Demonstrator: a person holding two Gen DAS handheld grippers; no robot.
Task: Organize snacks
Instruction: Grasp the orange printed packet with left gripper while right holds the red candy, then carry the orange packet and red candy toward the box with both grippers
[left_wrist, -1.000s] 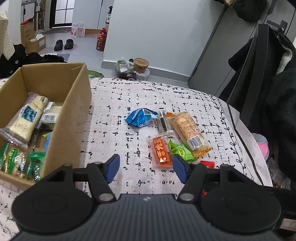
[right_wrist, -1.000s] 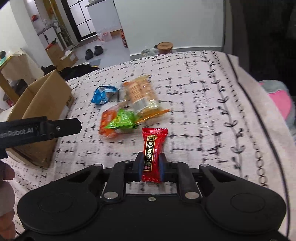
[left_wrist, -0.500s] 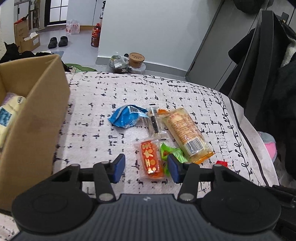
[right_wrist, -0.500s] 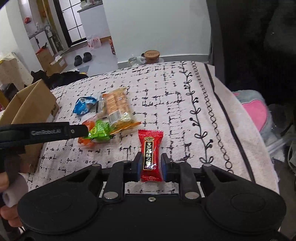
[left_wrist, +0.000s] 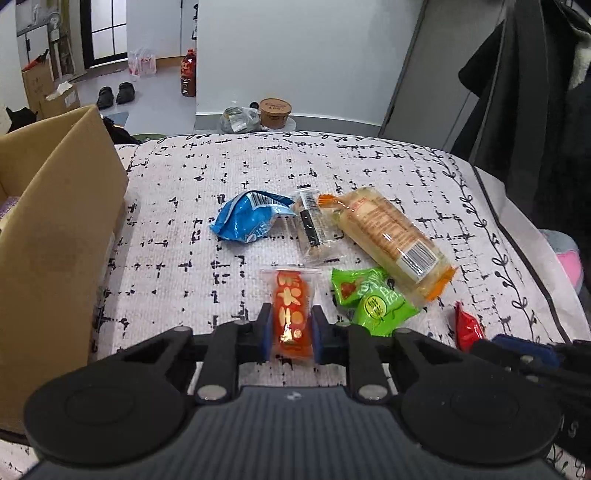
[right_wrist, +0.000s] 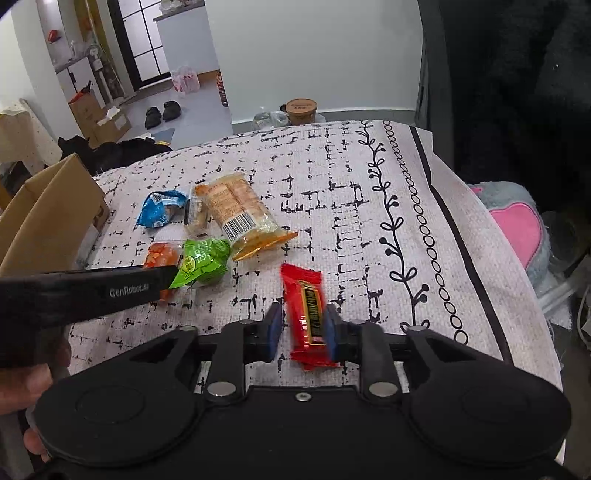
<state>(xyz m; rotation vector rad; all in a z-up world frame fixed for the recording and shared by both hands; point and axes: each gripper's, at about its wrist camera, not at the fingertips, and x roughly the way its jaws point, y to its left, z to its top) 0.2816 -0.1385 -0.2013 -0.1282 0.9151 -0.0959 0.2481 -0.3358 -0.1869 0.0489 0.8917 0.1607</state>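
The left tool (left_wrist: 291, 334), open a second ago, is closing on the orange packet (left_wrist: 291, 310). The right tool (right_wrist: 303, 332) grips the red packet (right_wrist: 308, 314). Both are ready for the box (left_wrist: 55, 240) at nine o'clock.

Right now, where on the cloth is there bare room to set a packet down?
Bare cloth lies between the cardboard box and the blue packet, and along the vine border right of the biscuit pack. The far strip is free too. It is crowded around the green packet.
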